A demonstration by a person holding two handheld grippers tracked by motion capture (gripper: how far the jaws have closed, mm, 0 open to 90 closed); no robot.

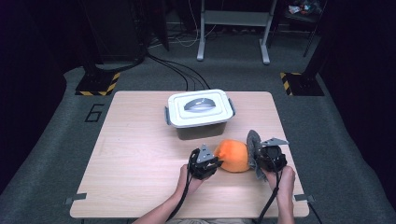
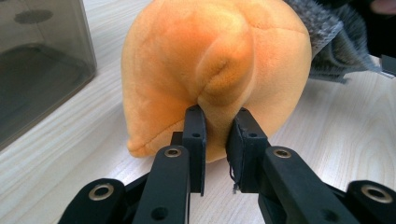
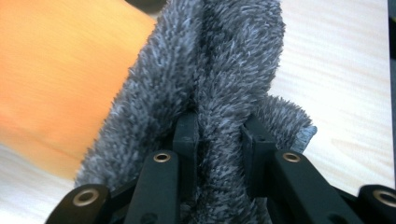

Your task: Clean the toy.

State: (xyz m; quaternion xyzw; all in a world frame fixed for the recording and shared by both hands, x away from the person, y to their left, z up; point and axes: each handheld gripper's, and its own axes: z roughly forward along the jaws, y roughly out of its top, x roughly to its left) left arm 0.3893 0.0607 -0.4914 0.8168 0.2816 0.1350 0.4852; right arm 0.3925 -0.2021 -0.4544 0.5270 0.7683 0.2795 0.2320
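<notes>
An orange plush toy [image 1: 234, 155] lies on the wooden table [image 1: 140, 154] near the front edge, with a grey fuzzy part [image 1: 253, 145] on its right side. My left gripper [image 1: 215, 162] is at the toy's left side, its jaws shut on a fold of the orange plush [image 2: 219, 79]. The left gripper [image 2: 215, 140] pinches that fold between its pads. My right gripper [image 1: 258, 157] is at the toy's right, and its jaws are shut on the grey fuzzy fabric [image 3: 219, 70]. The right gripper [image 3: 219, 140] has fur bulging between the pads, with the orange body [image 3: 60, 79] to the left.
A grey storage box with a white latched lid [image 1: 200, 108] stands behind the toy at the table's middle back. Its smoky wall [image 2: 37, 70] is close on the left gripper view's left. The floor beyond holds cables and a metal stand [image 1: 233, 28].
</notes>
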